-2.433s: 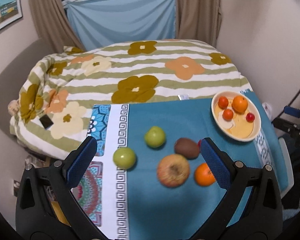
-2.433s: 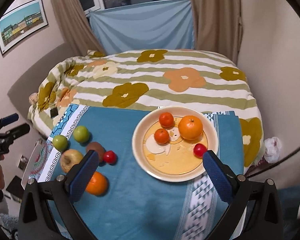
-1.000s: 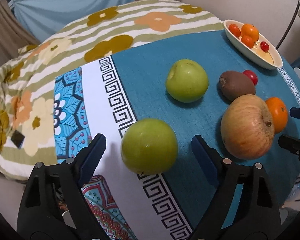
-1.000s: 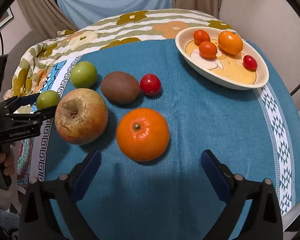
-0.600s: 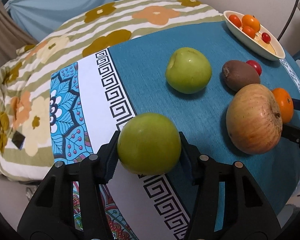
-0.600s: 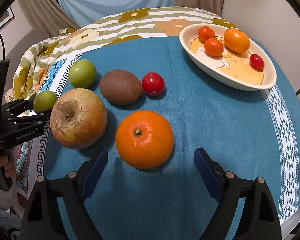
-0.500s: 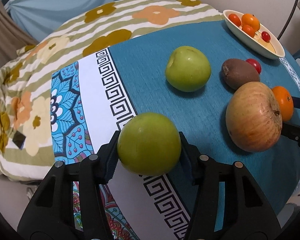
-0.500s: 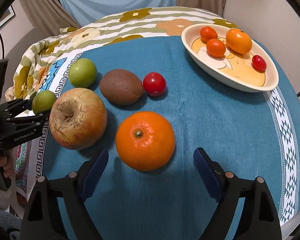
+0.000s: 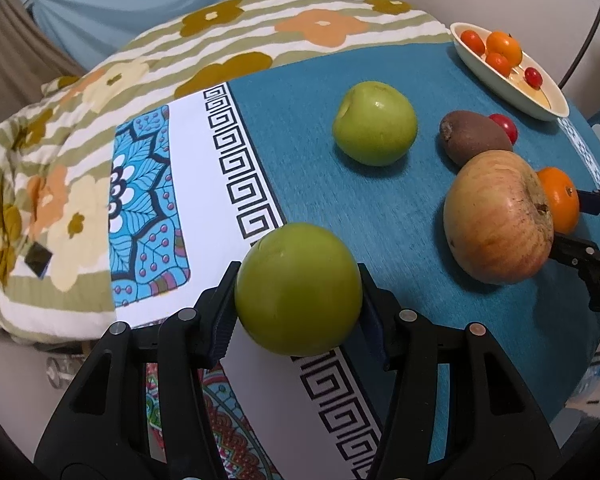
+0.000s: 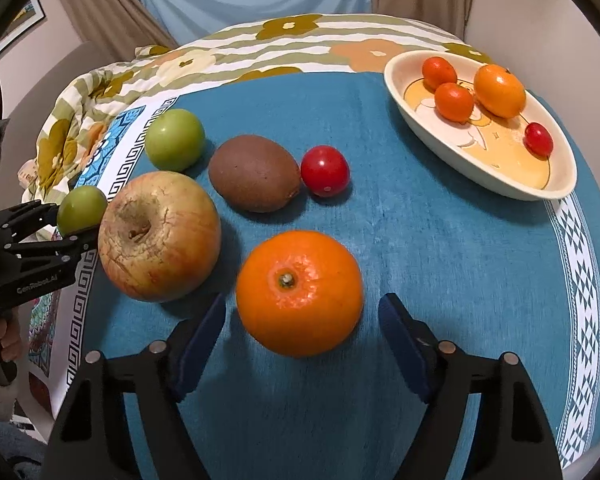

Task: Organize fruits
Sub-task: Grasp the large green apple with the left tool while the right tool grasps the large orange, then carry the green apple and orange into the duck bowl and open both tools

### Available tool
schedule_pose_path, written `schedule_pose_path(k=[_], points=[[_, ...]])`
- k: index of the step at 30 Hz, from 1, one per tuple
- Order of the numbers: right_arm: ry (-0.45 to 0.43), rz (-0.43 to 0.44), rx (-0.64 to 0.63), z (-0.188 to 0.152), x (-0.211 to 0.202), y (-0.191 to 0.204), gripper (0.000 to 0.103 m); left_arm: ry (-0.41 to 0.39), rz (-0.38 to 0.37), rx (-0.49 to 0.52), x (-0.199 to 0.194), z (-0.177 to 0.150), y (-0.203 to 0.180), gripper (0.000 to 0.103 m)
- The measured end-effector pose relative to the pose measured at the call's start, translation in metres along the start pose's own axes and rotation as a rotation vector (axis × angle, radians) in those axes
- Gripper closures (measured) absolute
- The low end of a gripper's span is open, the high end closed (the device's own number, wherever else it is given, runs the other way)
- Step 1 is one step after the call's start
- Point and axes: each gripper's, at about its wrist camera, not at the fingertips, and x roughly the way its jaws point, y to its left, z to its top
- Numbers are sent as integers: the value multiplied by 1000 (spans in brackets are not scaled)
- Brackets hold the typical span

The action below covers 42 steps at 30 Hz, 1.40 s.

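My left gripper [image 9: 298, 312] is shut on a small green apple [image 9: 298, 290], seen small in the right wrist view [image 10: 82, 208], over the near left of the cloth. My right gripper [image 10: 302, 330] is open, its pads either side of a large orange [image 10: 299, 292] without touching it. On the blue cloth lie a big yellow-red apple [image 10: 159, 236], a second green apple [image 10: 175, 140], a brown kiwi [image 10: 255, 178] and a red cherry tomato [image 10: 325, 171]. A cream oval plate [image 10: 496, 182] at the far right holds three orange fruits and a red tomato.
The blue cloth [image 10: 420, 240] has patterned white borders left and right and lies over a striped floral blanket [image 9: 260, 36]. A blue sheet and curtains hang behind. The surface drops off at the near and left edges.
My left gripper closed on the small green apple and lifted it slightly. My right gripper moved in and narrowed around the orange.
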Motion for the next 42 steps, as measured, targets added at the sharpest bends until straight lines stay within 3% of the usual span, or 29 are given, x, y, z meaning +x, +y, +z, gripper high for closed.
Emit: schedule_pose_path(k=[5,11,23,33,42], points=[[1,10,-32,2,1,0,48,-7,18,-26,-10,-4,-2,45],[-9,33,-56,3,-2,-2,49,-22,34,-62,-28,-5,-4,45],[-80,44,-75,8,-49,-19,49,-89,46,-137,-79,9,-24,45],[-142,36,-78,30,-91,-65,49,-177,14,-159,-116,56,-69,45],[-167,22,-76,50,-106,-119,49,-214,-31,-147,-113,108,-126,45]])
